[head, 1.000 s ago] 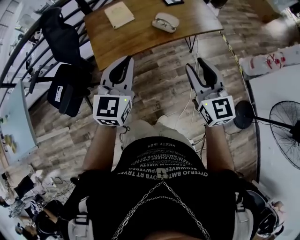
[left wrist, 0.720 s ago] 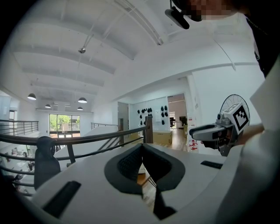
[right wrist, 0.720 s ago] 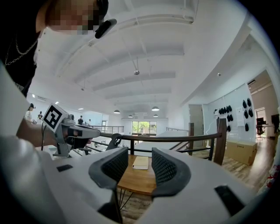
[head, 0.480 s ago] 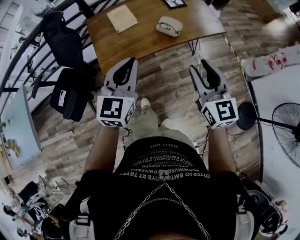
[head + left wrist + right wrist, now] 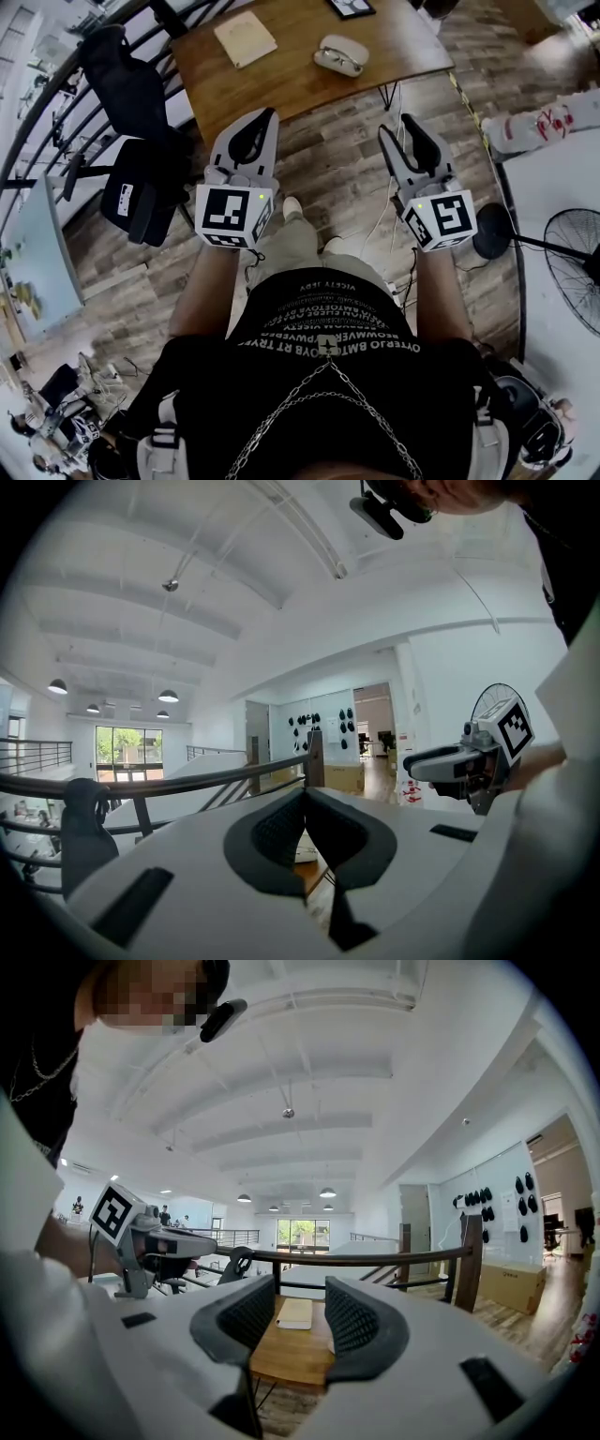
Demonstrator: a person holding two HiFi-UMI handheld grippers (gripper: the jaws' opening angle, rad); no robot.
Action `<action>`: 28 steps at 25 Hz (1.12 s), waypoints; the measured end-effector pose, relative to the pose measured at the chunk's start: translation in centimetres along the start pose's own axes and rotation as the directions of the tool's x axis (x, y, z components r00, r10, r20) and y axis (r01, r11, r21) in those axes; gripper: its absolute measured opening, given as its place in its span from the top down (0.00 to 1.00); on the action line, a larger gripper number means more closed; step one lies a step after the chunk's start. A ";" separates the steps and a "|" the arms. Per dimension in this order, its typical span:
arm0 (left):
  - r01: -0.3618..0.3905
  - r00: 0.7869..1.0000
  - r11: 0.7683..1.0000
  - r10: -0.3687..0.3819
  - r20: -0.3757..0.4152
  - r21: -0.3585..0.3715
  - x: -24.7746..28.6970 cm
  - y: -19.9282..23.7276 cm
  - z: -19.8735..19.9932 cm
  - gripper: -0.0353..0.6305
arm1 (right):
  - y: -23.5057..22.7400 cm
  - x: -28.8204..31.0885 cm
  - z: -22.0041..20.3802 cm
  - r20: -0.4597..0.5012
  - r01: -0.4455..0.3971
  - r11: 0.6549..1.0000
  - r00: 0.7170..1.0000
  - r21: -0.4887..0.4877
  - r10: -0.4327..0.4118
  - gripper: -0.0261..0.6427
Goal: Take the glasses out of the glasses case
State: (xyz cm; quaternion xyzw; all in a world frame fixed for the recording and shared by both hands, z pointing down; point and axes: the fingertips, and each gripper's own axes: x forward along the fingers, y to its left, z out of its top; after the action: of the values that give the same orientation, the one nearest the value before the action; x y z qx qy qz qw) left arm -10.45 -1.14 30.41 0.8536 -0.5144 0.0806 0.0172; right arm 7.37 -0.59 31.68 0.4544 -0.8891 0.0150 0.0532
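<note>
At my far left, by the railing, stands one black chair (image 5: 124,80), with a second black bulk below it that I cannot identify.

I hold two grippers, one in each hand, over the wood floor and well short of the table. My left gripper (image 5: 262,117) is clenched. In the left gripper view (image 5: 305,794) its two ribbed pads meet at the tips with nothing caught between them.

Ahead of both is one brown wooden table (image 5: 281,89). I count three things on it:
- One tan pad (image 5: 246,38) lies towards the left end.
- One dark frame (image 5: 350,6) sits at the far edge and is cut off by the picture.
- One pale oval glasses case (image 5: 341,53) lies to the right of the pad and apart from it.

The case is well apart from both grippers, and neither one touches it. Something thin and dark lies along its top, and I cannot tell whether that is the glasses or the lid's seam.

My right gripper (image 5: 397,127) is released. In the right gripper view (image 5: 295,1288) the two jaws stand apart and hold nothing. The tabletop and the tan pad (image 5: 295,1313) show through the gap.

At the far right, one standing fan (image 5: 572,267) rests on its round black base.
</note>
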 end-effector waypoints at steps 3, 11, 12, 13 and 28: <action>-0.004 1.000 1.000 0.004 -0.003 -0.003 0.2 0.2 -0.3 0.91 | -0.2 0.4 -0.2 -0.001 -0.004 1.000 1.000 0.001 0.004 0.72; -0.016 1.000 1.000 0.016 -0.017 -0.011 0.8 1.5 -0.6 0.91 | -0.4 2.0 0.0 -0.010 -0.018 1.000 1.000 0.001 0.018 0.72; -0.015 1.000 1.000 0.015 -0.018 -0.011 0.9 1.6 -0.6 0.91 | -0.4 2.1 -0.1 -0.011 -0.016 1.000 1.000 0.003 0.016 0.72; -0.015 1.000 1.000 0.014 -0.019 -0.011 1.0 1.6 -0.7 0.91 | -0.5 2.2 -0.2 -0.013 -0.014 1.000 1.000 0.007 0.014 0.72; 0.001 1.000 1.000 -0.002 -0.017 -0.011 1.7 2.3 -0.5 0.91 | -0.5 2.9 0.0 -0.017 -0.004 1.000 1.000 0.006 0.004 0.72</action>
State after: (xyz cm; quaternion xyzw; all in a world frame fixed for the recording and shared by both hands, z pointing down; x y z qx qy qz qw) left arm -11.74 -3.64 31.04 0.8532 -0.5139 0.0851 0.0263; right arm 6.08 -3.18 31.98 0.4528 -0.8894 0.0215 0.0593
